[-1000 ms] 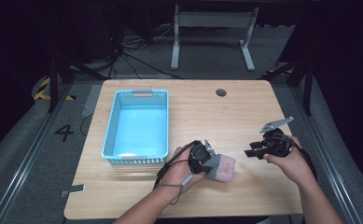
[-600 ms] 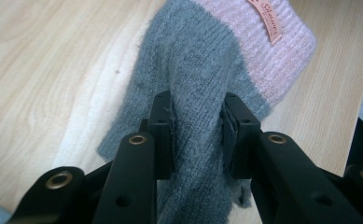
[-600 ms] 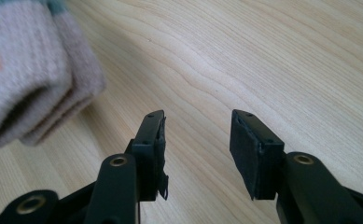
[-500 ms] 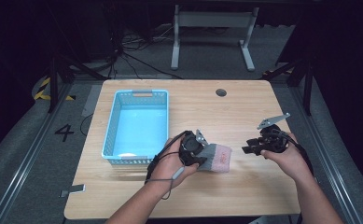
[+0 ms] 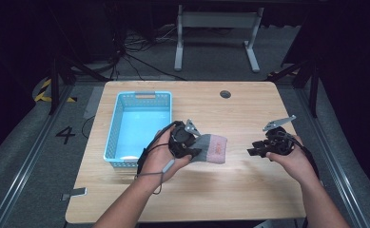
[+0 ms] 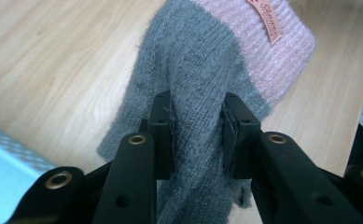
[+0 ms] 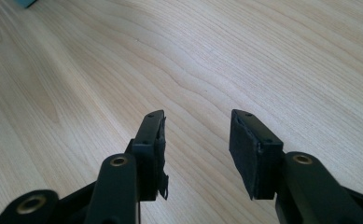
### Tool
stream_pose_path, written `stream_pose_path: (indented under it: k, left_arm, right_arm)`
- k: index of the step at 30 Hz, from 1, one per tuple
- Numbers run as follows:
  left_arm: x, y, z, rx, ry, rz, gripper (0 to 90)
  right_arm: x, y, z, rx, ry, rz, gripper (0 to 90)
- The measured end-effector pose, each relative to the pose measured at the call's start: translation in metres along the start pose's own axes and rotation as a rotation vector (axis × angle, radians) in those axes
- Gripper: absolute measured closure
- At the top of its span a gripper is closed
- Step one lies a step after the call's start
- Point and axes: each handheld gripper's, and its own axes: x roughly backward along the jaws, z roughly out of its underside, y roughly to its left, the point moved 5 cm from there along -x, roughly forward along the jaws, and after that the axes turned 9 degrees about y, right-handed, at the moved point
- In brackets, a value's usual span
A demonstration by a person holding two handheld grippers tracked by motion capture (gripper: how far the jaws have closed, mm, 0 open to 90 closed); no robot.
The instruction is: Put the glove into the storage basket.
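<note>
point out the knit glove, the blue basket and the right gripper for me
knit glove [image 6: 193,70], left gripper view, on the grey knit above the jaws that pinch it
blue basket [image 5: 143,96], high view, on its far rim by the handle slot
right gripper [image 7: 195,149], right gripper view, midway between its parted fingertips

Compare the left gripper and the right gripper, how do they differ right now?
The left gripper is shut on the grey and pink sock; the right gripper is open, holding nothing. The left sits beside the blue basket; the right hovers farther away over bare table. Both have black jaws.
</note>
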Motion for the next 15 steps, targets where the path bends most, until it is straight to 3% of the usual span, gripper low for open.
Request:
stream_pose_path:
  k: [15]
  left_arm:
    - [0.039, 0.049, 0.01, 0.073, -0.027, -0.077, 69.3]
  right_arm:
    - [0.003, -0.001, 0.009, -0.028, -0.002, 0.006, 57.3]
